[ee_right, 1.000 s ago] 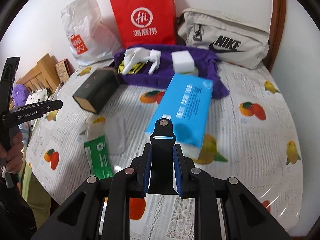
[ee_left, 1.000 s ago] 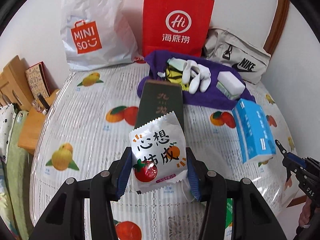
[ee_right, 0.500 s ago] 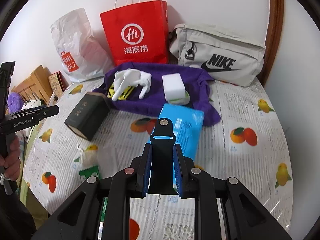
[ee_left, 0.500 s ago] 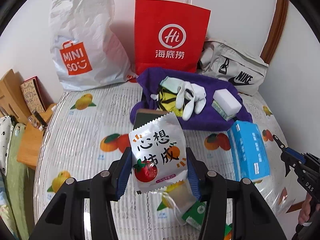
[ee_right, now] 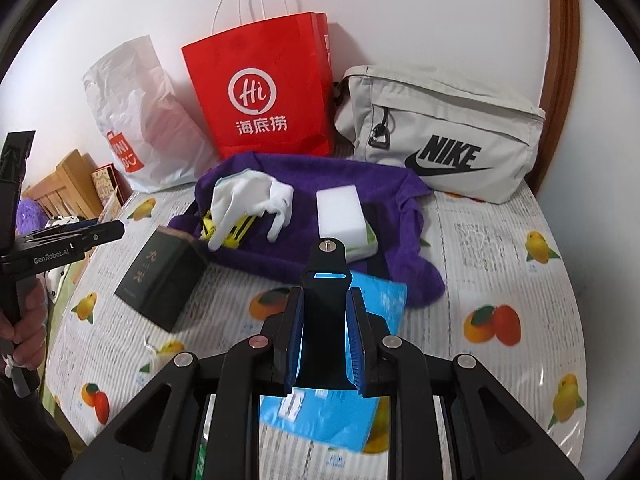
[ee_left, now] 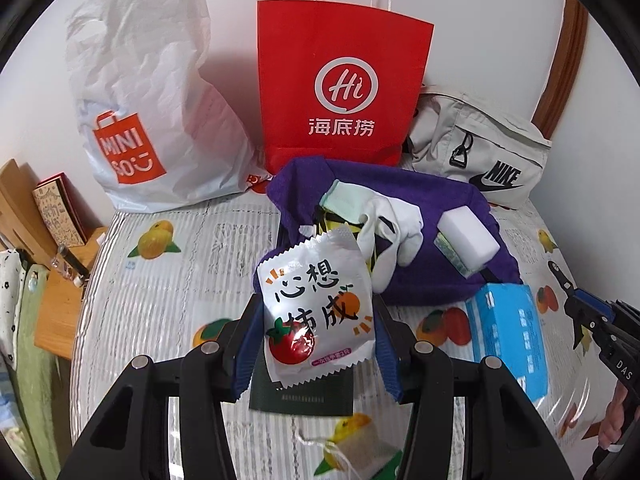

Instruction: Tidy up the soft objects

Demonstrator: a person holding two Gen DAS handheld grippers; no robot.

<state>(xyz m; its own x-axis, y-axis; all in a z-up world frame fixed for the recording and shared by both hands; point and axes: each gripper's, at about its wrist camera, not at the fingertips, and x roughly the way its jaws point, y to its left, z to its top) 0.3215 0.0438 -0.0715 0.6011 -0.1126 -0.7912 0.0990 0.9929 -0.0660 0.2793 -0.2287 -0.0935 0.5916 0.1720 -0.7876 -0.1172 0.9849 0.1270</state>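
Count: 1 silver snack packet (ee_left: 318, 312), 1 purple towel (ee_left: 436, 280), 1 pair of white gloves (ee_right: 248, 200) (count approx, bunched), 1 white sponge block (ee_right: 340, 216), 1 blue tissue pack (ee_left: 508, 328), 1 dark green box (ee_right: 160, 280), 1 tea bag (ee_left: 360, 448). At the back, against the wall: 3 bags, i.e. white Miniso bag (ee_left: 152, 120), red paper bag (ee_left: 340, 88), beige Nike bag (ee_right: 440, 136).

L gripper (ee_left: 318, 336): clamped on the snack packet, pads pressing both side edges, packet upright btwn them. Tilted down twd the fruit-print tablecloth (ee_left: 180, 280); towel w/ gloves + sponge lies just ahead, dark box directly under the packet, tea bag below the jaws.

R gripper (ee_right: 325, 324): closed on a black strap-like piece (ee_right: 325, 280) standing up btwn the blue pads. Also angled down; tissue pack right beneath and ahead of it, towel beyond, dark box ahead-left. Person's hand (ee_right: 24, 320) on the L tool's handle at far left of the R view.
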